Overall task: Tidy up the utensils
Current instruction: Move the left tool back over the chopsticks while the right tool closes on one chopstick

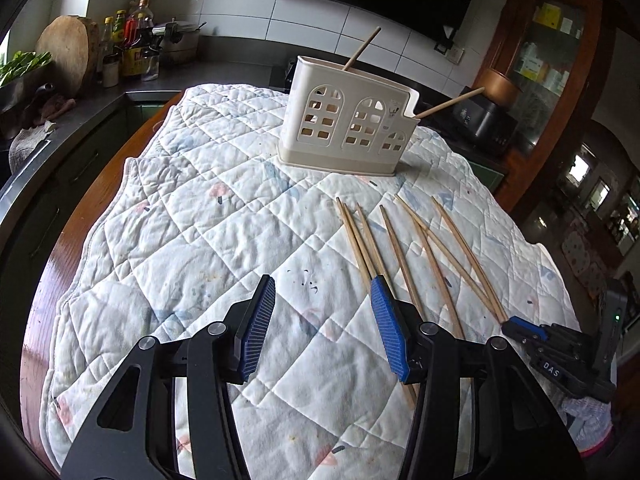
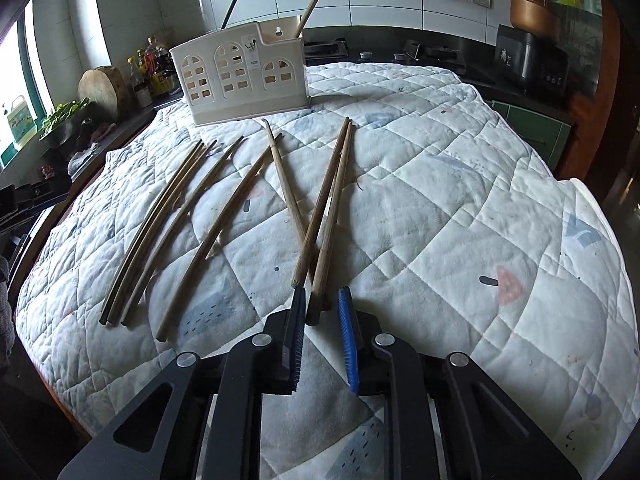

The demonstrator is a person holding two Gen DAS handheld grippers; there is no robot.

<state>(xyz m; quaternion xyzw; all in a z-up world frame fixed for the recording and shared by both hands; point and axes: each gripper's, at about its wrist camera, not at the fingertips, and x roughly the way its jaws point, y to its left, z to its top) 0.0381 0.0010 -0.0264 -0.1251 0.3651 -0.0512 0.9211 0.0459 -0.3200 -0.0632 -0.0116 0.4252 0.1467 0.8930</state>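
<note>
A cream utensil holder [image 1: 348, 128] [image 2: 240, 80] stands upright at the far side of the quilt, with two chopsticks [image 1: 362, 48] leaning out of it. Several loose wooden chopsticks [image 1: 424, 248] [image 2: 192, 216] lie fanned on the quilt. My left gripper [image 1: 323, 280] is open over bare quilt, and its right fingertip [image 1: 378, 284] rests beside the leftmost chopsticks. My right gripper [image 2: 321, 292] [image 1: 510, 326] sits low at the near ends. The thick end of the rightmost chopstick [image 2: 330, 232] lies between its narrow jaws, with a small gap at the blue pad [image 2: 347, 328].
A white quilted cloth [image 1: 200, 220] covers a round wooden table [image 1: 80, 220]. Behind it runs a dark counter with bottles [image 1: 132, 40], a round cutting board [image 1: 64, 52] and a black cooker [image 2: 532, 60]. A wooden cabinet [image 1: 552, 40] stands at the right.
</note>
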